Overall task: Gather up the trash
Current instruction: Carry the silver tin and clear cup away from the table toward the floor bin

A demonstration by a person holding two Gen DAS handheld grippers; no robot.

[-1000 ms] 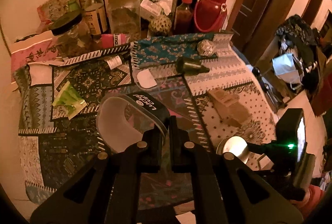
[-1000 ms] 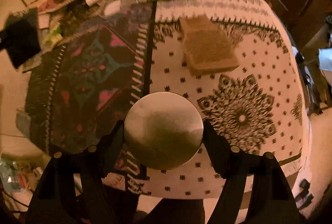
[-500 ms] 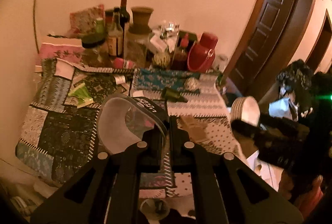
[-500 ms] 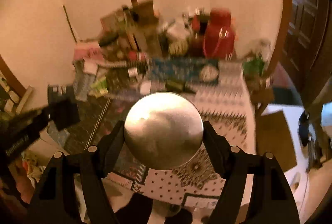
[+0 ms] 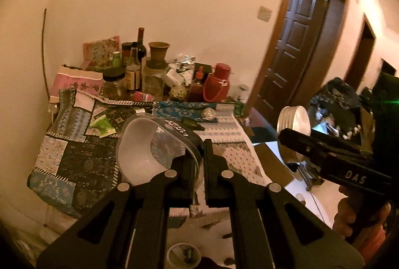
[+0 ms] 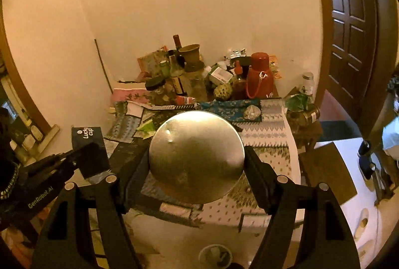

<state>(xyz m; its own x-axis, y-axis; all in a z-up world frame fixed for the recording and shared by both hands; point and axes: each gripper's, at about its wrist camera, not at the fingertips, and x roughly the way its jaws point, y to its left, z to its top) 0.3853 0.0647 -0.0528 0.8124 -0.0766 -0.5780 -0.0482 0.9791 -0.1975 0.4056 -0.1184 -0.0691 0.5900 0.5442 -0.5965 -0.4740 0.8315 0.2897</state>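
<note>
While both grippers hang above worktop: left fingers pinch clear plastic cup rim; right fingers clamp round metal lid at its sides.

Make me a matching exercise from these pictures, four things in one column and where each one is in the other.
Things:
1. clear plastic cup
2. round metal tin
3. red flask
4. small bin

Places:
A. on the floor below both grippers
B. in the left hand-held gripper
C. at the back of the table
D. in the right hand-held gripper

Pairs: 1-B, 2-D, 3-C, 4-A
</note>
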